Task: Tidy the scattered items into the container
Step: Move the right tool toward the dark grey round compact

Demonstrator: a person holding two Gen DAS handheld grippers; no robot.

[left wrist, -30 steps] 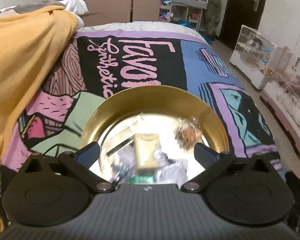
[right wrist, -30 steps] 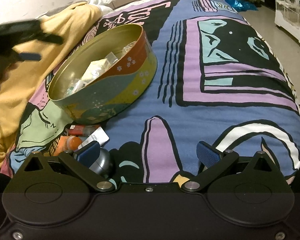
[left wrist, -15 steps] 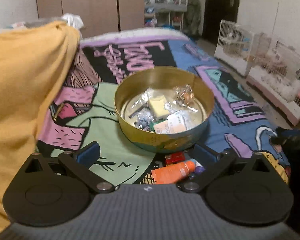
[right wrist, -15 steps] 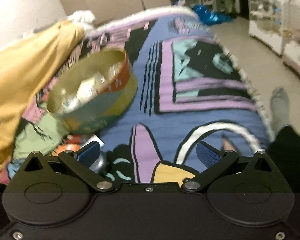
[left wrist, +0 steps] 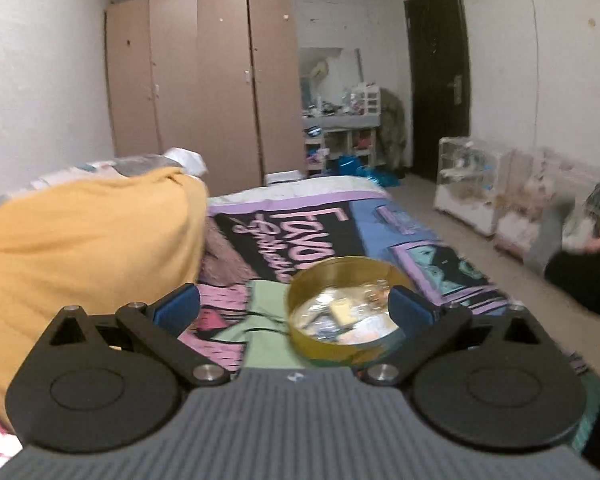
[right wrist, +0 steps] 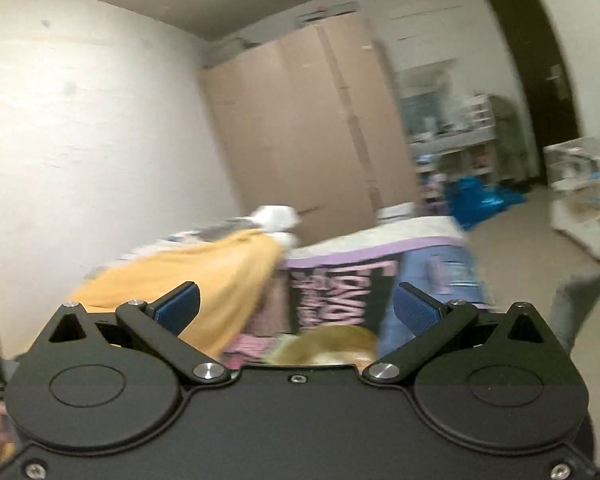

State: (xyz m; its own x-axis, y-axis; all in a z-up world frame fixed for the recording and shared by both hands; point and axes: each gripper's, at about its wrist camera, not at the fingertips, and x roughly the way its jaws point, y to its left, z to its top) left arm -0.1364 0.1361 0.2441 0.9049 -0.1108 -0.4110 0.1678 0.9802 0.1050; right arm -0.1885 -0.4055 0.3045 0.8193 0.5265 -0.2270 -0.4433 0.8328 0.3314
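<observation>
Well above the bed: left gripper [left wrist: 293,307], jaws spread wide and empty, aimed down at a round gold tin [left wrist: 346,312] on the patterned bedspread [left wrist: 400,236]. Right gripper [right wrist: 296,306], likewise spread wide and holding nothing, tilted up toward the wardrobe [right wrist: 312,132], its view smeared by motion blur, with only the tin's near edge showing below its fingers.

Inside the tin: a loose heap of small packets and wrappers, among them a pale yellow block [left wrist: 342,309], details too blurred to name. Likely light, crinkly and slippery goods, best pinched across a flat face or a folded edge. Tin itself probably thin, stiff metal, shiny gold within, best taken by the rim.

Beside the tin to the left: a mound of yellow blanket [left wrist: 84,240]. No loose items visible on the bedspread from these angles.
</observation>
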